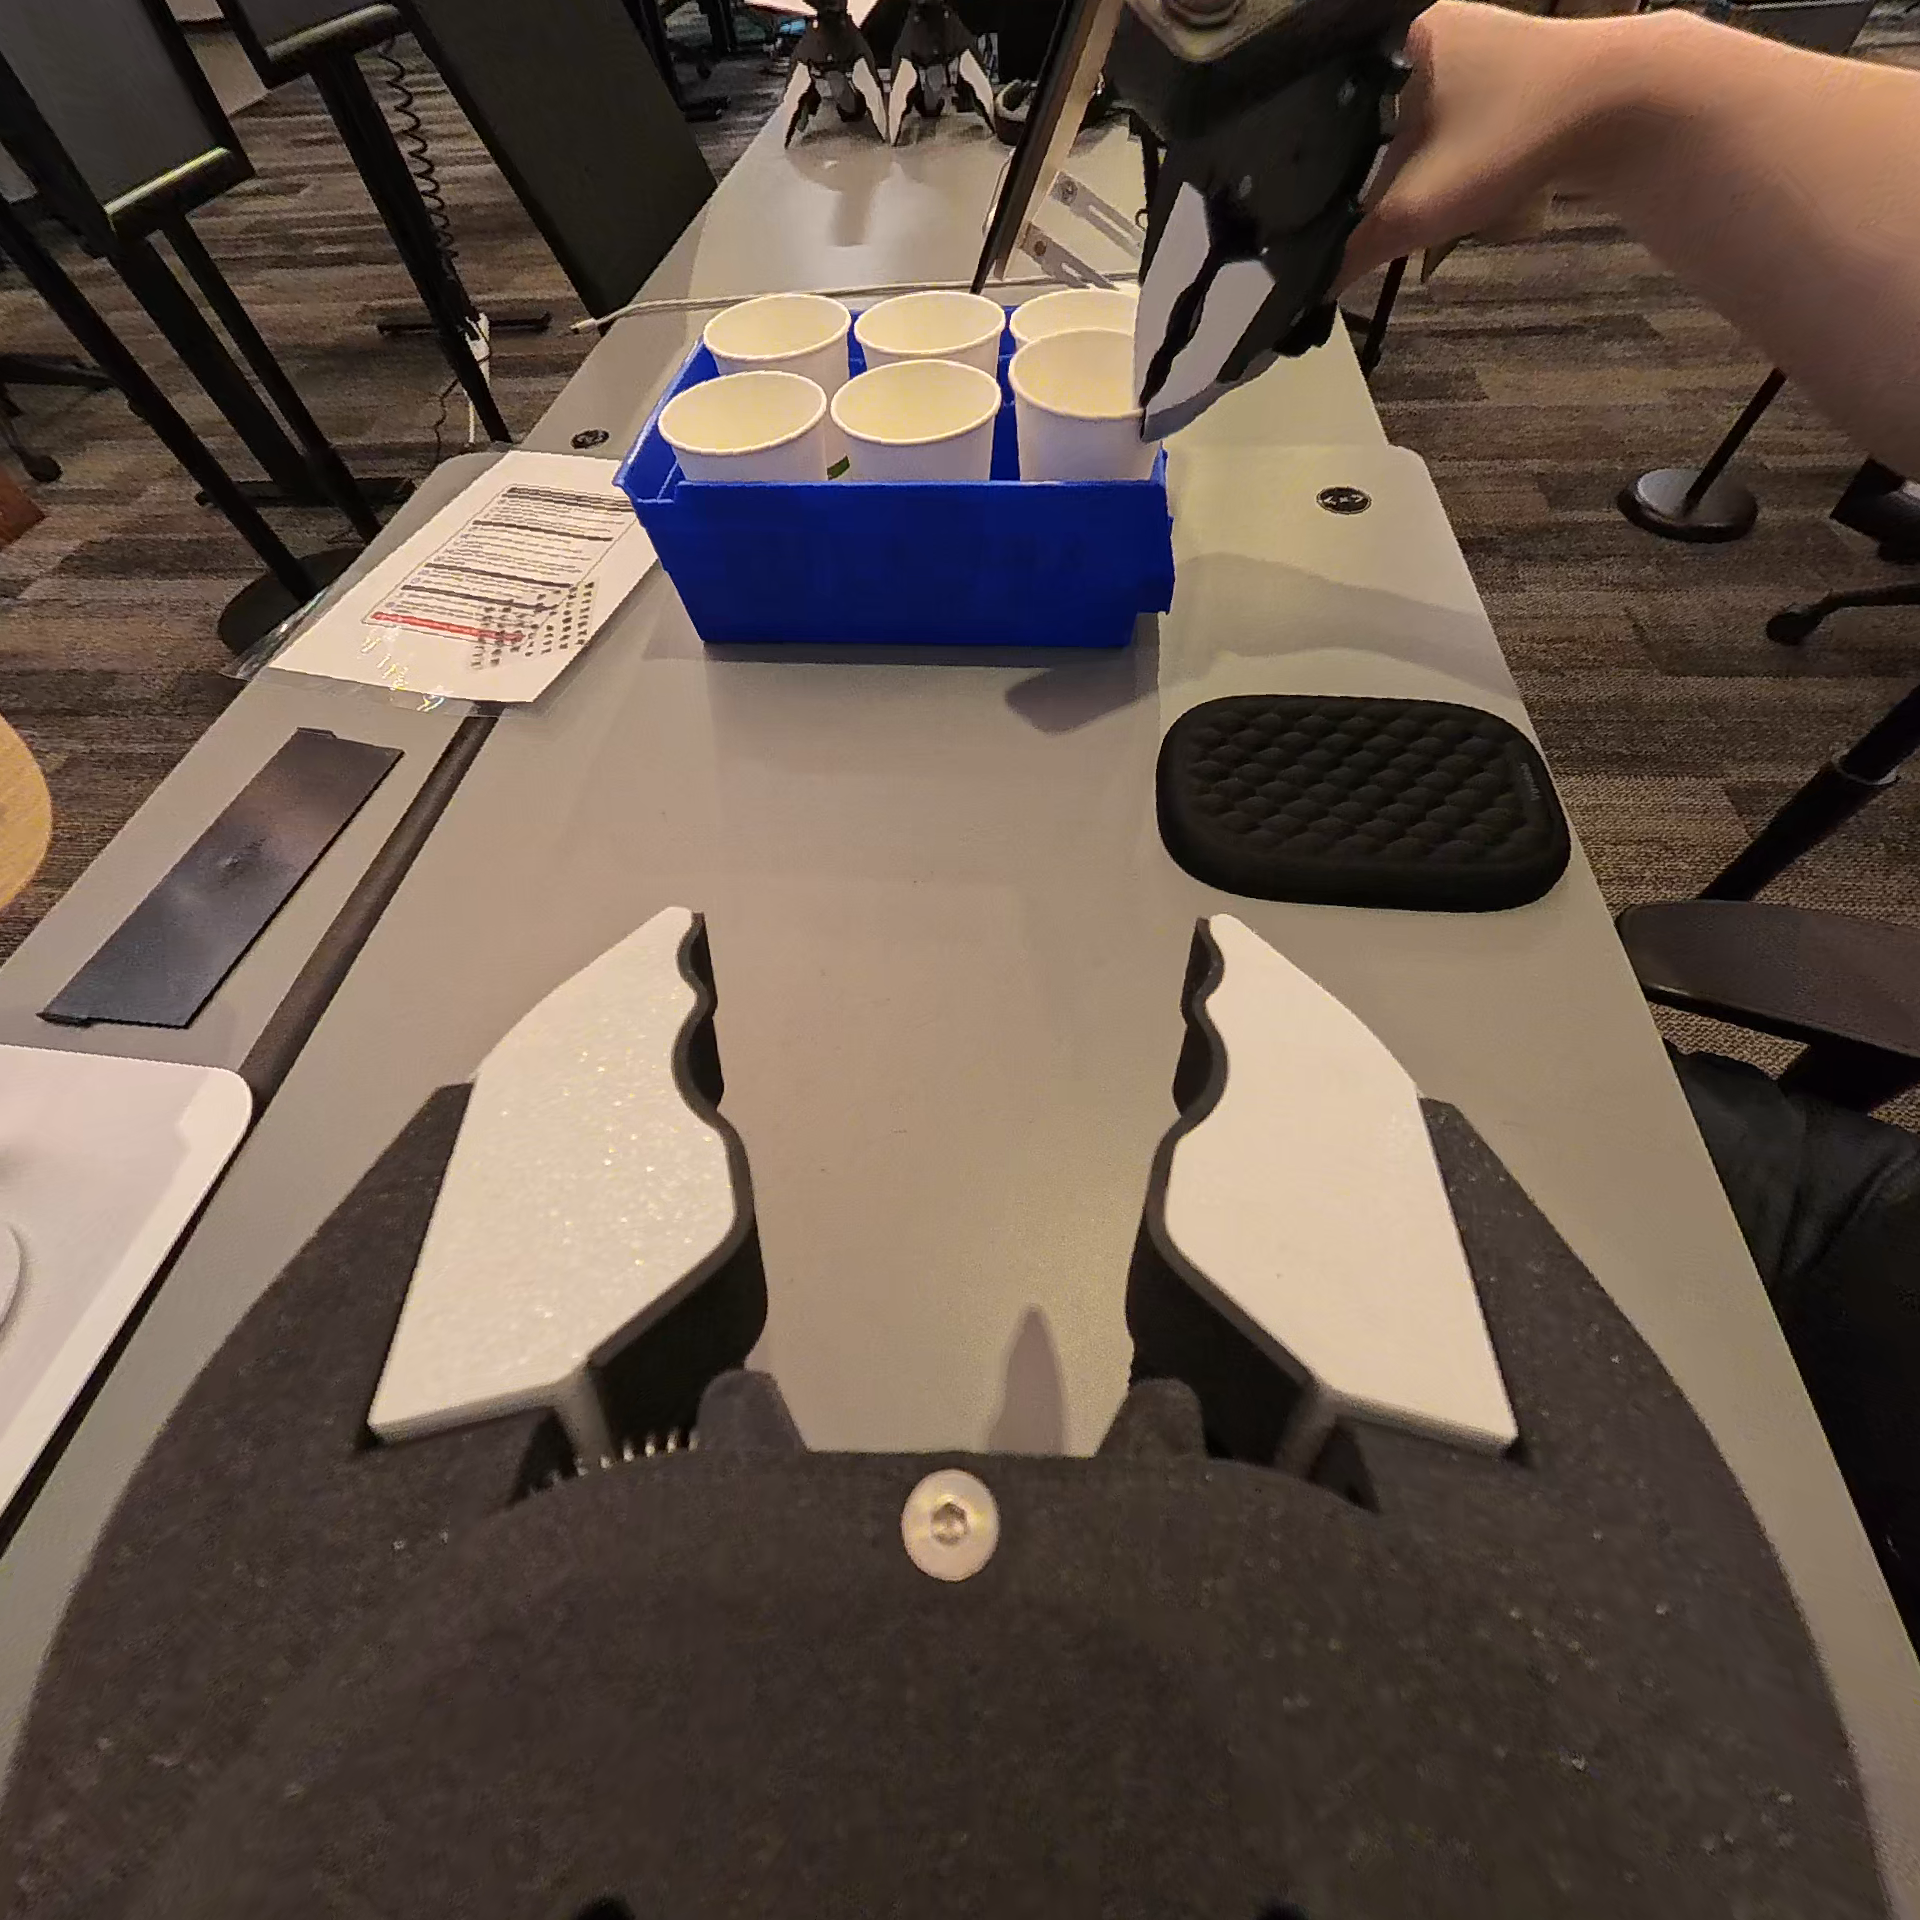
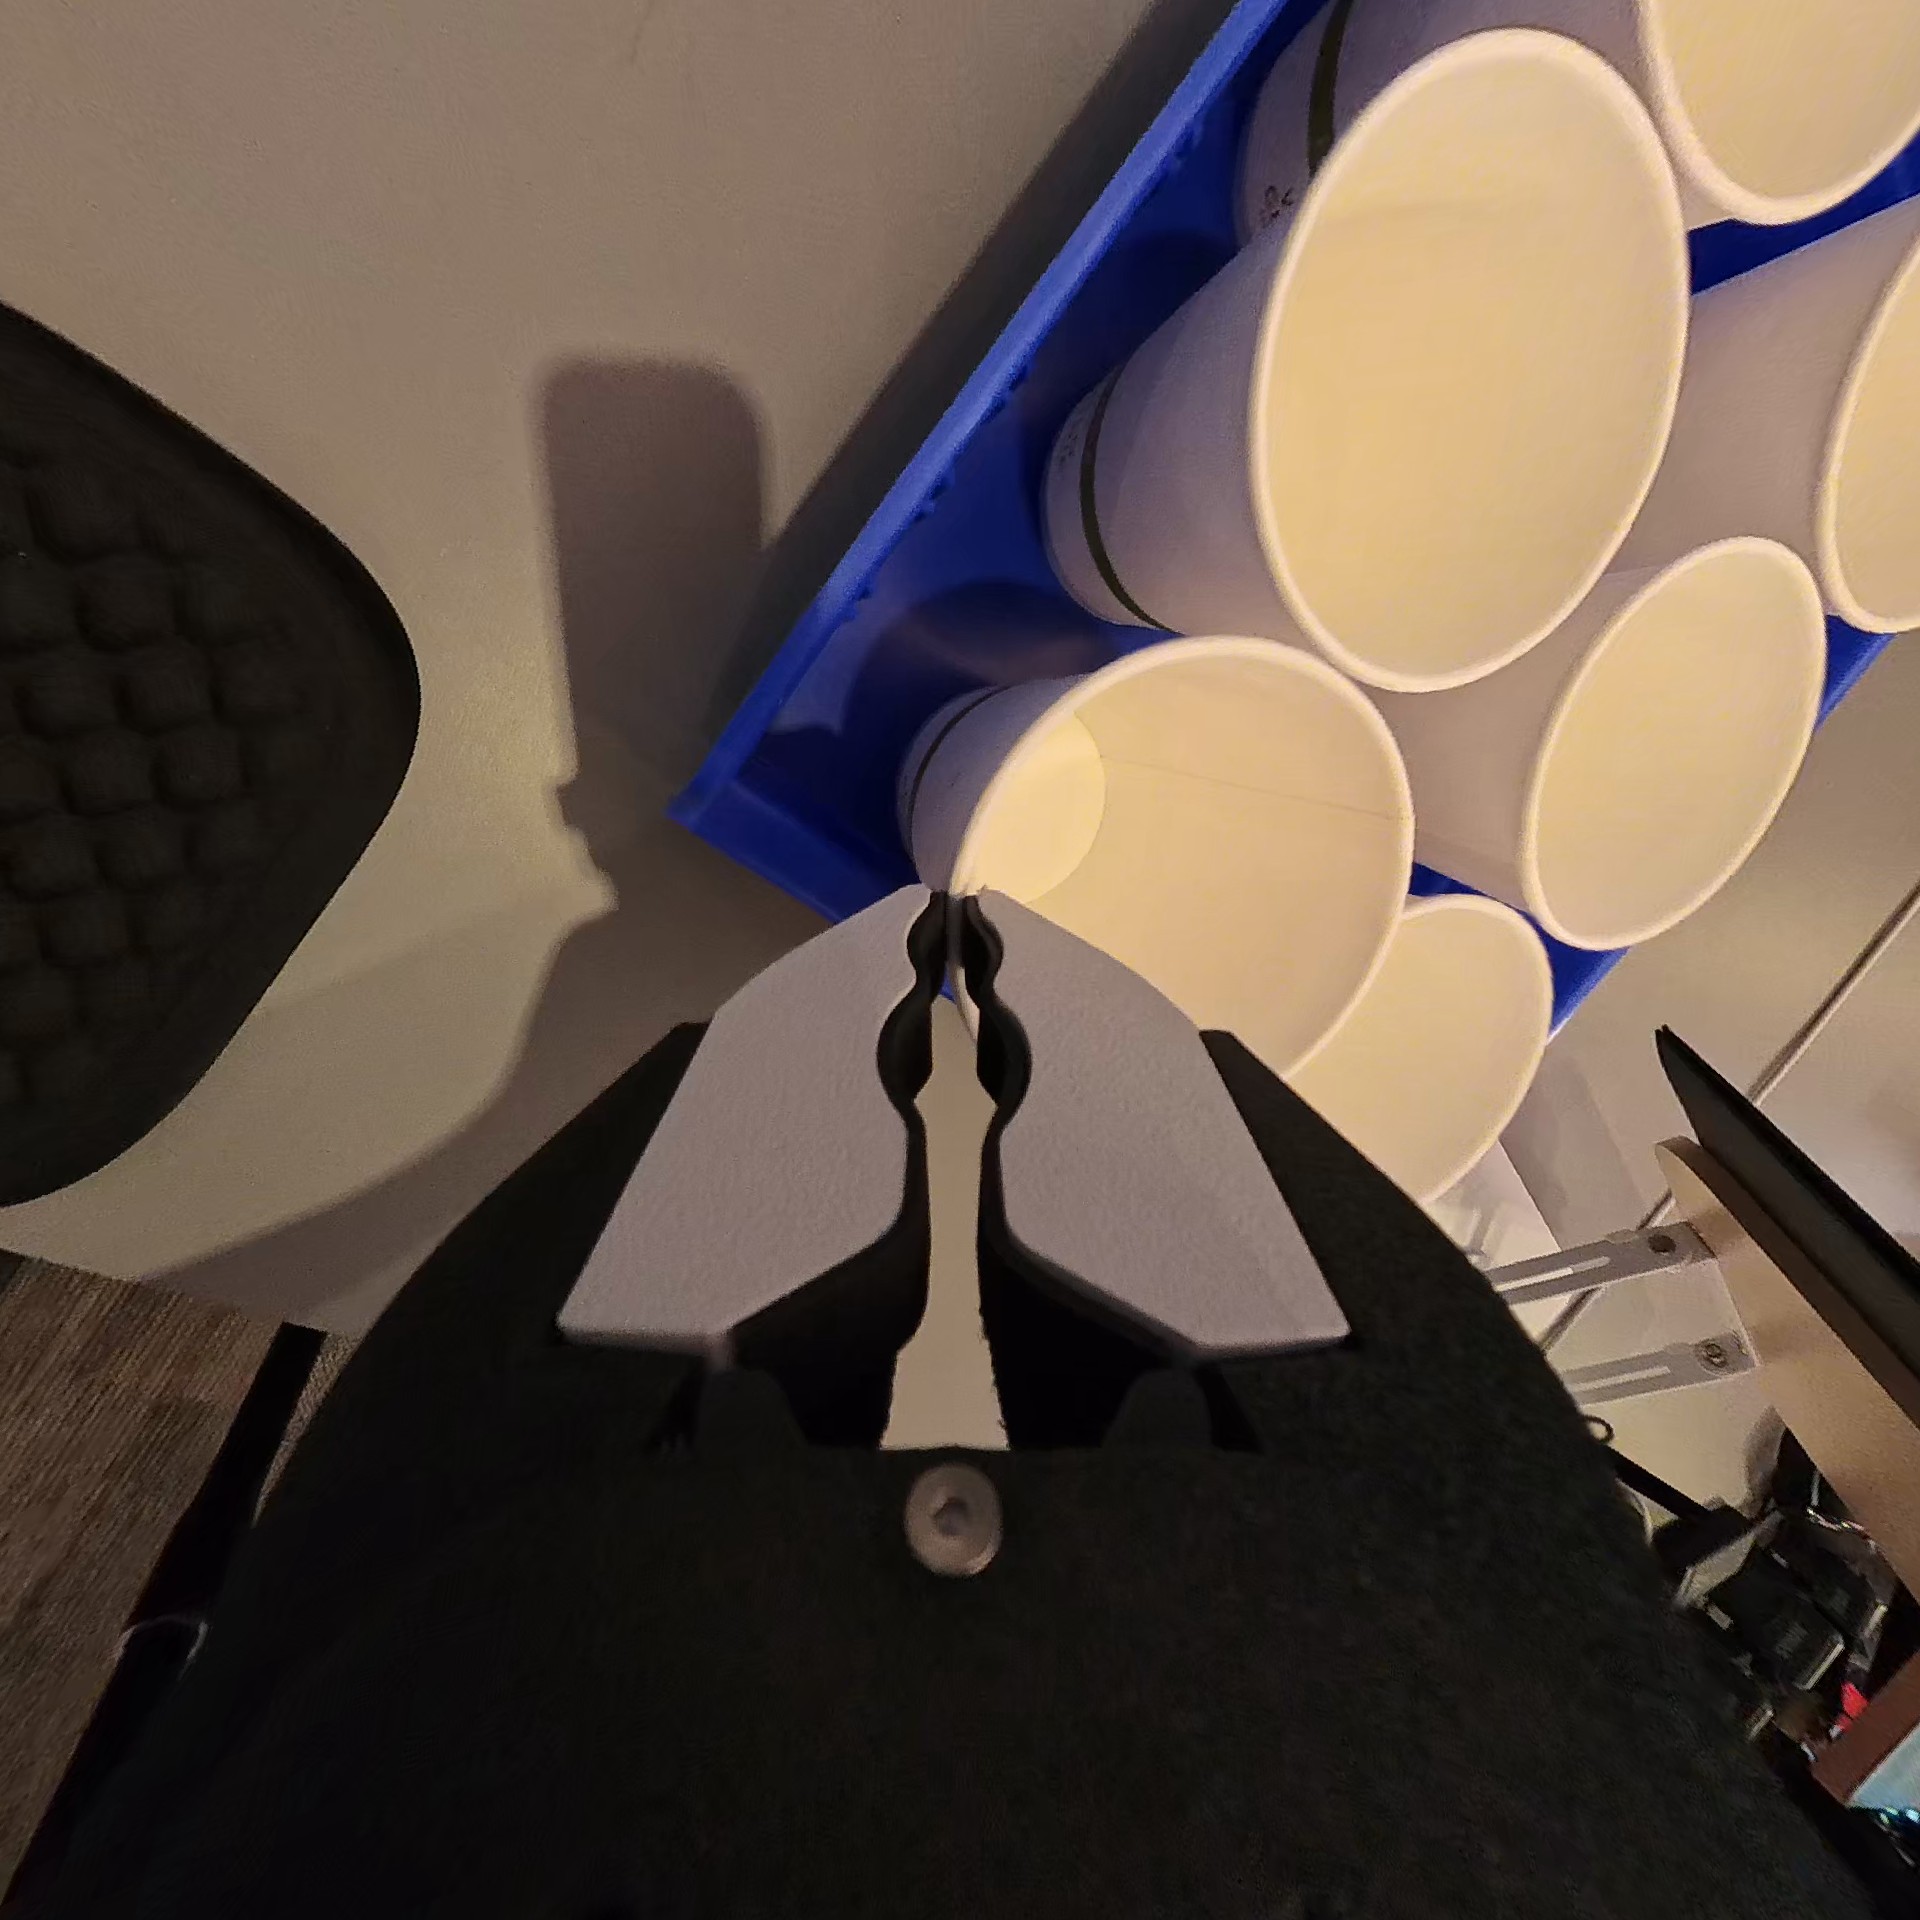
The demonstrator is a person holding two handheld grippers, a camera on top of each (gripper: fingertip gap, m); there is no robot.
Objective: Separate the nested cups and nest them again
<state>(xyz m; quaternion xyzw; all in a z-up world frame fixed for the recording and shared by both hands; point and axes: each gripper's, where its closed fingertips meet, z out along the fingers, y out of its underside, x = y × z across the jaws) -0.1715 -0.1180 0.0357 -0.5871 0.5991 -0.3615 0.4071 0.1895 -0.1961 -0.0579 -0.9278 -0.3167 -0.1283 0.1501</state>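
Left gripper hangs low over the grey table, fingers spread wide, nothing between them, well short of the blue bin; bin sits mid-table with six white paper cups standing upright in two rows of three; right gripper comes down from the upper right, held by a person's hand, tips at the rim of the near-right cup; in the right wrist view the right gripper has its fingers pinched together on the rim of that cup, one finger outside the wall and one inside; this cup tilts toward the camera in the bin's corner, the other cups packed beside it; black quilted pad lies on the table right of the bin, apart from it; a printed sheet lies left of the bin, a dark flat strip nearer along the left edge.
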